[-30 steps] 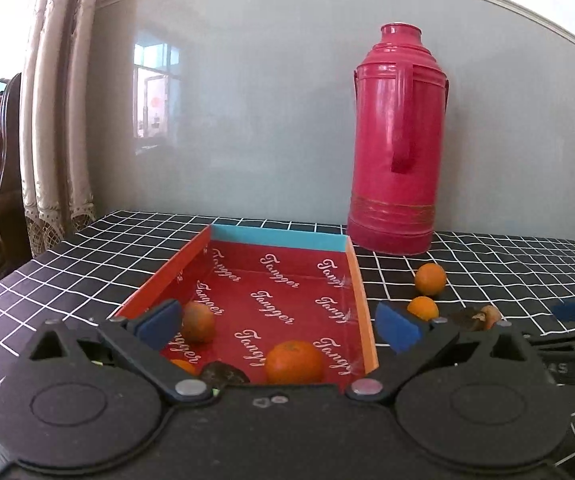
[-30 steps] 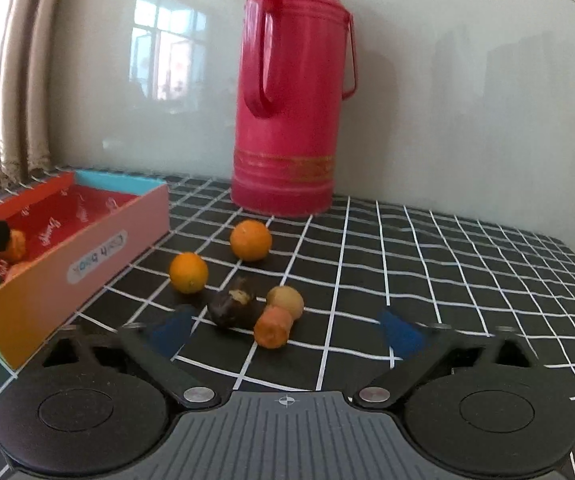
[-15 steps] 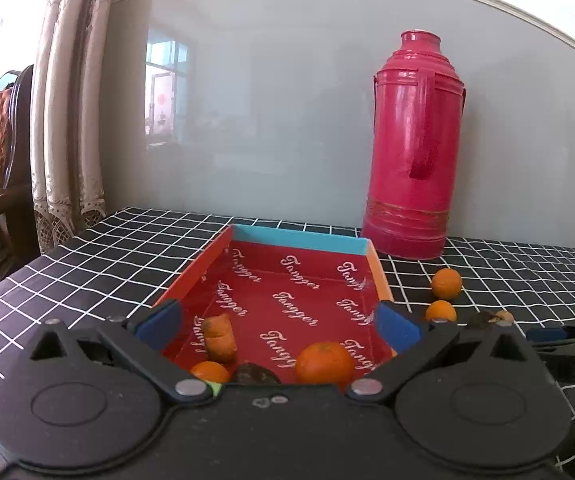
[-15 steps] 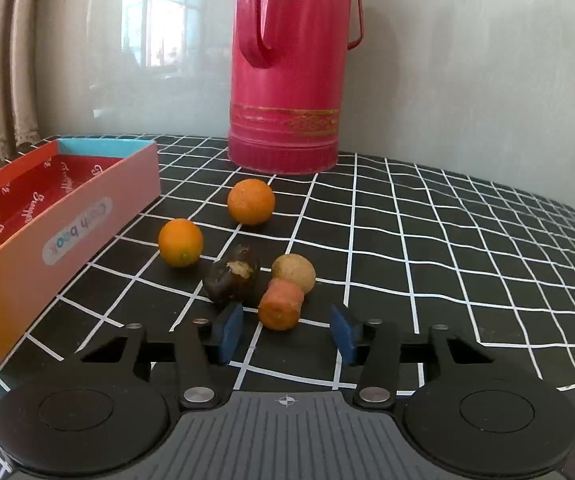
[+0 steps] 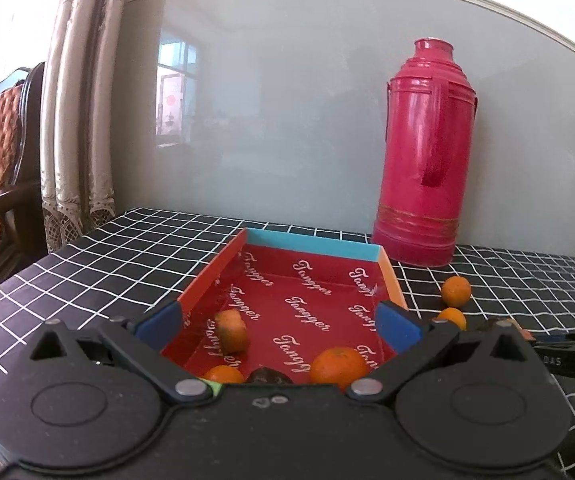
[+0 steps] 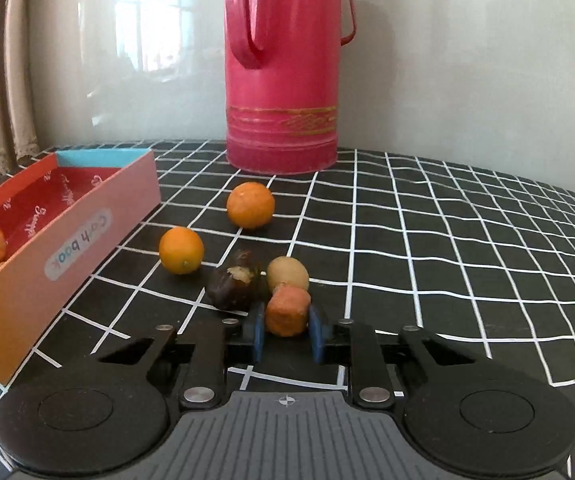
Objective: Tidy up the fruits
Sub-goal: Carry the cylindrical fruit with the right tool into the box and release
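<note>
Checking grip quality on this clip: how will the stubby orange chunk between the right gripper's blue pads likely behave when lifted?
The stubby orange chunk has flat-cut ends, so it probably won't roll much. Its matte surface suggests the right gripper gets decent friction. It touches the tan oval fruit, which may get nudged on lifting.

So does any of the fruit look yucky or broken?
Yes. The dark brown fruit on the tablecloth has a torn patch on top showing pale flesh, as if bitten or split. It sits just left of the orange chunk between the right gripper fingers. The two oranges look whole.
</note>
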Motion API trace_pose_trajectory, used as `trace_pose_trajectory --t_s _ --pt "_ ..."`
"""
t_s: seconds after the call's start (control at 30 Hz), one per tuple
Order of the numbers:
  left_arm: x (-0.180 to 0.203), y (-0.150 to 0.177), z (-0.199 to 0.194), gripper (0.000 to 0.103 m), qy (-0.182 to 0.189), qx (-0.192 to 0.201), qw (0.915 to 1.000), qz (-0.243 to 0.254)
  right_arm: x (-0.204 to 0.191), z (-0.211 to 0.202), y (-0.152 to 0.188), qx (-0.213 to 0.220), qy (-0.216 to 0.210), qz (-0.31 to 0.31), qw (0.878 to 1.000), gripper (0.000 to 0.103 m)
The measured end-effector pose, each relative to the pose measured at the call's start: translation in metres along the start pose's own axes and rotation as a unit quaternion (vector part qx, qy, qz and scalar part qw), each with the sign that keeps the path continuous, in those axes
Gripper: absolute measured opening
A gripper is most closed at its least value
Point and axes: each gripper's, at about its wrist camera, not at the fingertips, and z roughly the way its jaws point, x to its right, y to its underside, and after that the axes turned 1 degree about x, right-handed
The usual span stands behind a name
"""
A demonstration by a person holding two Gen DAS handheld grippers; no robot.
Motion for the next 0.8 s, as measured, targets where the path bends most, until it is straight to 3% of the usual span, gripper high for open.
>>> trace_pose_trajectory --t_s 0.2,0.47,0.8 --pt "-0.007 0.0 -0.002 0.097 -0.011 0.002 0.9999 -0.001 -0.008 -0.026 -0.006 0.052 -0.033 0.009 0.998 0.023" --pt "-0.032 0.002 -0.007 0.097 -0.039 -0.002 0.9992 -0.011 -0.064 -0.05 -0.015 0.138 -0.119 -0.021 0.983 0.023" --pt "-0.059 0.004 -0.01 0.097 -0.062 -0.007 0.9978 -0.023 -0.122 -0.043 -0.016 0.14 -0.173 -0.059 0.973 0.023"
